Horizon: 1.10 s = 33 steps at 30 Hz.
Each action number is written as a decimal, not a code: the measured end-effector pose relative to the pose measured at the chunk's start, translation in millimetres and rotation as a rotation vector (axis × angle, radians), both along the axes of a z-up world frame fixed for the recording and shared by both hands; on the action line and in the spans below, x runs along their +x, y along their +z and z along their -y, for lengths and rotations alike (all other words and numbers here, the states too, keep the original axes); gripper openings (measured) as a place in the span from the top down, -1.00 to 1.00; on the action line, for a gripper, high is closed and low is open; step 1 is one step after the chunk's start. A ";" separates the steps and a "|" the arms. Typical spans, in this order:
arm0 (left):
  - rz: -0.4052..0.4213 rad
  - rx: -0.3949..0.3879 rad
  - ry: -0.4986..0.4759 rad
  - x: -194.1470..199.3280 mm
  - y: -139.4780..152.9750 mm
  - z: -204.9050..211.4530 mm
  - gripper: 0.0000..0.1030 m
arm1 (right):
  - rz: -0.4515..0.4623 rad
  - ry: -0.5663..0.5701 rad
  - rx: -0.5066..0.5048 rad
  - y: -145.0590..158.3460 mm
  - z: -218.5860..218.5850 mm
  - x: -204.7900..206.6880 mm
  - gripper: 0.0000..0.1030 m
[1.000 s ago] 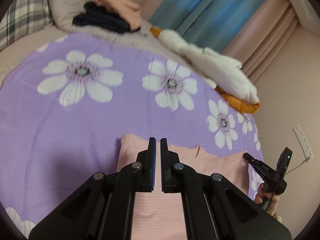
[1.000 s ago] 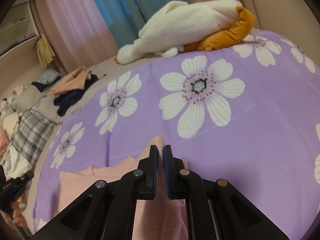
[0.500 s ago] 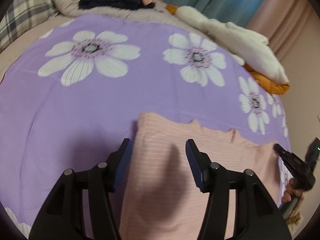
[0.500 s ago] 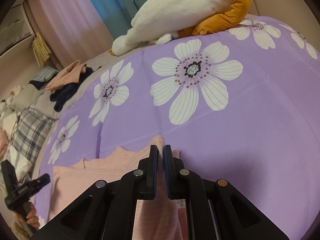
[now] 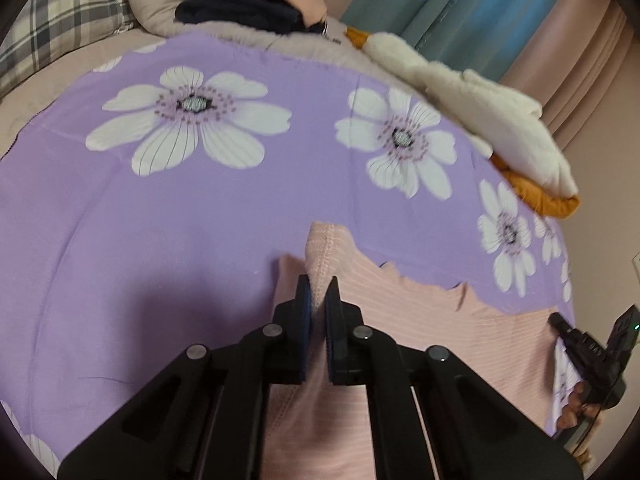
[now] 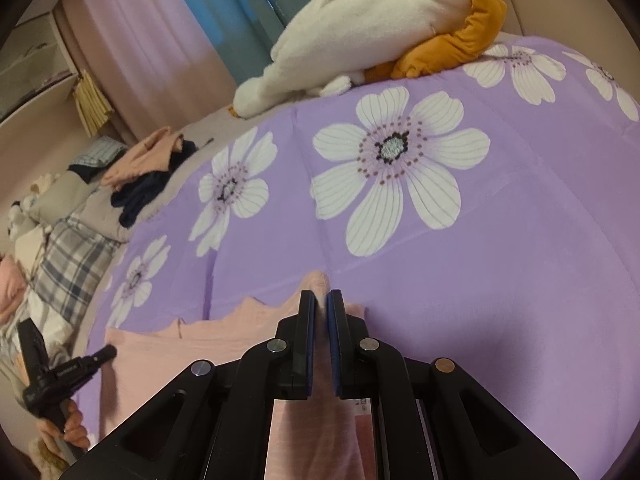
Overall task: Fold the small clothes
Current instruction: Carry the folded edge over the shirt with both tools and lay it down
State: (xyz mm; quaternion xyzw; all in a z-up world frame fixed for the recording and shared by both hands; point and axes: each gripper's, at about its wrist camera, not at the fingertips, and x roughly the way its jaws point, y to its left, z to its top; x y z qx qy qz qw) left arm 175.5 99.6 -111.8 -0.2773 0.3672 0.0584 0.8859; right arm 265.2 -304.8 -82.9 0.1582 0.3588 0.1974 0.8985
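A: Start with what's closest. What are the two grippers doing?

B: Both are pinched on the pink garment [image 5: 420,320], which lies flat on the purple flowered bedspread [image 5: 160,240] in the lower middle of each frame. The left gripper [image 5: 316,300] has its fingers closed tight on a ribbed corner that pokes up past the tips. The right gripper [image 6: 321,312] is clamped just as narrowly on the opposite corner.

A: Why hold it at the two corners?

B: My guess is that gripping both ends of one edge lets the person lift it evenly and carry it over the rest of the cloth for a fold, without it sagging in the middle.

A: Anything in the way?

B: Not near. The bedspread beyond the garment is bare, so there is room for the fold. In the left wrist view the right gripper's body shows at the lower right edge, well apart.

A: And farther off?

B: A white and orange plush toy [image 6: 380,32] lies along the far edge, upper right in both views. A heap of dark and peach clothes [image 5: 256,4] sits at the top of the left view, beside a plaid pillow [image 5: 60,20]. Curtains [image 6: 224,12] hang behind.
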 end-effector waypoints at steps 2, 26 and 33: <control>0.036 0.001 0.013 -3.0 10.7 -1.7 0.91 | 0.032 -0.006 0.025 5.1 2.2 -1.9 0.83; -0.138 0.071 0.077 34.8 -51.0 -16.9 0.81 | -0.162 -0.003 -0.129 -58.4 -16.8 48.8 0.83; -0.142 0.054 0.089 34.0 -57.7 -22.0 0.77 | -0.189 -0.009 -0.123 -65.4 -14.4 51.3 0.83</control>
